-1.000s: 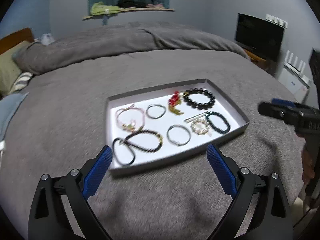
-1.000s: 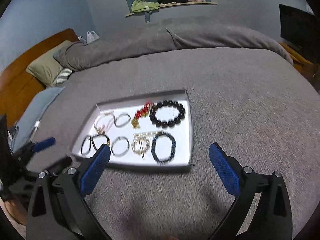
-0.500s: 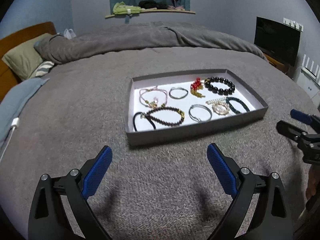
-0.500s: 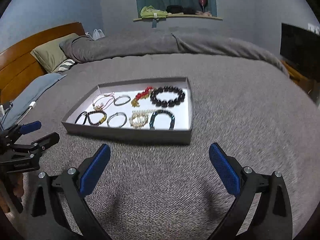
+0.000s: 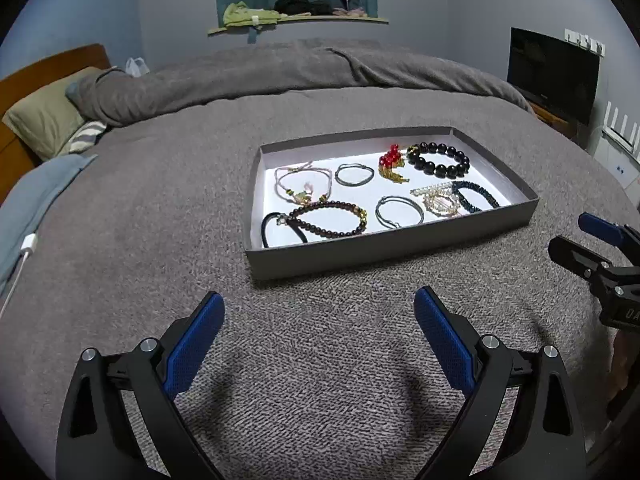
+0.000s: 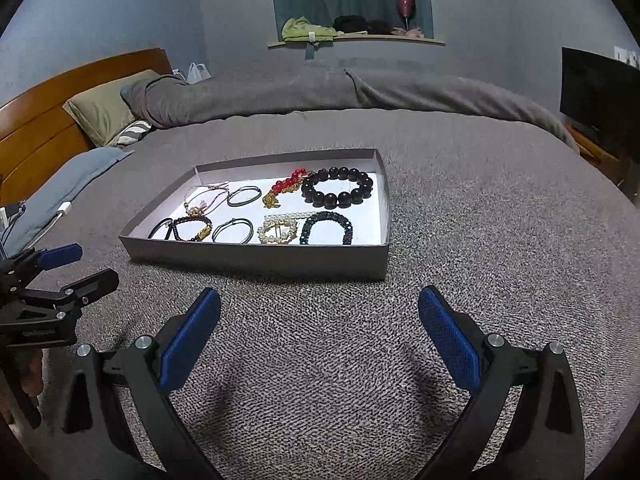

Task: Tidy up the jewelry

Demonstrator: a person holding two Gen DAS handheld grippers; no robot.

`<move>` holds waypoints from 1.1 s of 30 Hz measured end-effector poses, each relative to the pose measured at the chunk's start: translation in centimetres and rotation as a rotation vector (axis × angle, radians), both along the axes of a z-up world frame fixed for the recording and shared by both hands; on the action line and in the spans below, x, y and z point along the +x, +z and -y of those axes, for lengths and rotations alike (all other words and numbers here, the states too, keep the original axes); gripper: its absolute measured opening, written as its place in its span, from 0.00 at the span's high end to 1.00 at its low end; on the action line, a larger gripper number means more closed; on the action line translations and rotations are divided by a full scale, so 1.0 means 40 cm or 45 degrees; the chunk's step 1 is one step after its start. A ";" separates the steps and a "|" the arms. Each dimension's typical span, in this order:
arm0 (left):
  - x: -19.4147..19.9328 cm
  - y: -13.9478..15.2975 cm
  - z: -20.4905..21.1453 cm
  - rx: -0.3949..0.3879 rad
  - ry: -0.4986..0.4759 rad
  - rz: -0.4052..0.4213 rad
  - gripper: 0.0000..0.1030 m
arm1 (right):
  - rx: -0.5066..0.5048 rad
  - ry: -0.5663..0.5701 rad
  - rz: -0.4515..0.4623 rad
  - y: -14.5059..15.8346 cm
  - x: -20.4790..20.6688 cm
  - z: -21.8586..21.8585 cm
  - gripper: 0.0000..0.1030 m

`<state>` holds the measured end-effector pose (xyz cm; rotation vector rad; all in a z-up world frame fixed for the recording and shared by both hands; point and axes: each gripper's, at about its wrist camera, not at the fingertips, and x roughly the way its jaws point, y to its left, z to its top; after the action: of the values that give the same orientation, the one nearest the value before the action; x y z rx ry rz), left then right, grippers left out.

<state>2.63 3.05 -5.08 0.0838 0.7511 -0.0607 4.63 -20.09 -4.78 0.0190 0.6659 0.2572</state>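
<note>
A shallow grey tray (image 5: 384, 248) (image 6: 256, 258) sits on the grey bed cover and holds several bracelets in two rows. Among them are a large black bead bracelet (image 5: 440, 157) (image 6: 338, 187), a red and gold piece (image 5: 392, 164) (image 6: 286, 190), a dark teal bracelet (image 5: 474, 196) (image 6: 328, 227), a pearl piece (image 5: 436, 202) (image 6: 280, 229) and a brown bead bracelet (image 5: 330, 220) (image 6: 192, 228). My left gripper (image 5: 320, 316) (image 6: 74, 266) is open and empty, short of the tray's near wall. My right gripper (image 6: 320, 316) (image 5: 576, 236) is open and empty, also short of the tray.
The grey bed cover (image 5: 160, 216) spreads all round the tray. Pillows (image 6: 104, 112) and a wooden headboard (image 6: 36, 136) are at the left. A dark screen (image 5: 554, 76) stands at the right. A white cable (image 5: 26, 256) lies at the left edge.
Both grippers have drawn back and dropped lower, so the tray sits farther off and is seen from a flatter angle. Both stay open and empty. The jewelry has not moved.
</note>
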 end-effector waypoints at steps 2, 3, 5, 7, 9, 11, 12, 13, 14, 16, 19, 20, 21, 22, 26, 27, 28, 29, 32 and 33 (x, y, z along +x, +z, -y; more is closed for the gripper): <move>0.001 -0.001 -0.001 -0.001 -0.002 -0.002 0.08 | 0.001 0.000 0.004 0.002 0.000 0.002 0.05; 0.001 -0.001 -0.001 -0.002 -0.003 -0.003 0.08 | -0.001 0.000 0.006 0.002 0.001 0.001 0.05; 0.001 -0.001 -0.002 -0.010 -0.005 -0.006 0.08 | -0.003 0.000 0.007 0.002 0.001 0.002 0.05; 0.001 -0.001 -0.002 -0.011 -0.005 -0.006 0.08 | -0.003 0.001 0.005 0.001 0.001 0.002 0.05; 0.001 -0.002 -0.001 -0.008 -0.004 -0.006 0.08 | -0.001 0.001 0.004 0.001 0.001 0.002 0.05; 0.001 -0.002 -0.001 -0.006 -0.004 -0.008 0.08 | -0.001 0.001 0.004 0.002 0.001 0.001 0.05; 0.001 -0.002 -0.001 -0.007 -0.005 -0.007 0.08 | -0.002 0.000 0.005 0.001 0.001 0.001 0.05; 0.000 -0.002 -0.001 -0.008 -0.006 -0.007 0.08 | -0.002 0.000 0.006 0.001 0.001 0.001 0.05; 0.000 -0.002 -0.001 -0.009 -0.005 -0.007 0.08 | -0.002 0.001 0.004 0.001 0.001 0.001 0.05; 0.000 -0.002 -0.002 -0.010 -0.003 -0.007 0.08 | -0.004 0.001 0.007 0.002 0.001 0.001 0.05; 0.000 -0.002 -0.001 -0.009 -0.004 -0.007 0.08 | -0.007 0.003 0.013 0.004 0.001 0.001 0.05; 0.000 -0.003 0.000 -0.007 -0.005 -0.007 0.08 | -0.008 0.003 0.014 0.004 0.001 0.002 0.05; 0.000 -0.003 -0.001 -0.006 -0.005 -0.008 0.08 | -0.011 0.004 0.013 0.003 0.002 0.002 0.05; 0.000 -0.003 -0.001 -0.007 -0.005 -0.008 0.08 | -0.012 0.005 0.013 0.003 0.002 0.002 0.05; 0.000 -0.003 0.000 -0.006 -0.004 -0.007 0.08 | -0.014 0.007 0.013 0.002 0.002 0.003 0.05; 0.000 -0.003 0.000 -0.007 -0.003 -0.007 0.08 | -0.015 0.007 0.015 0.003 0.002 0.004 0.05; 0.000 -0.003 -0.001 -0.009 -0.002 -0.008 0.08 | -0.015 0.007 0.016 0.004 0.002 0.004 0.05; 0.001 -0.003 -0.001 -0.011 -0.003 -0.008 0.08 | -0.015 0.007 0.017 0.004 0.002 0.005 0.05; 0.001 -0.005 0.000 -0.010 -0.005 -0.007 0.08 | -0.015 0.008 0.015 0.004 0.002 0.005 0.05; 0.001 -0.004 0.000 -0.010 -0.004 -0.008 0.08 | -0.015 0.007 0.016 0.004 0.001 0.004 0.05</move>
<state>2.66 3.06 -5.26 0.0770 0.7571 -0.0668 4.67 -20.24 -4.62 0.0040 0.6548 0.2581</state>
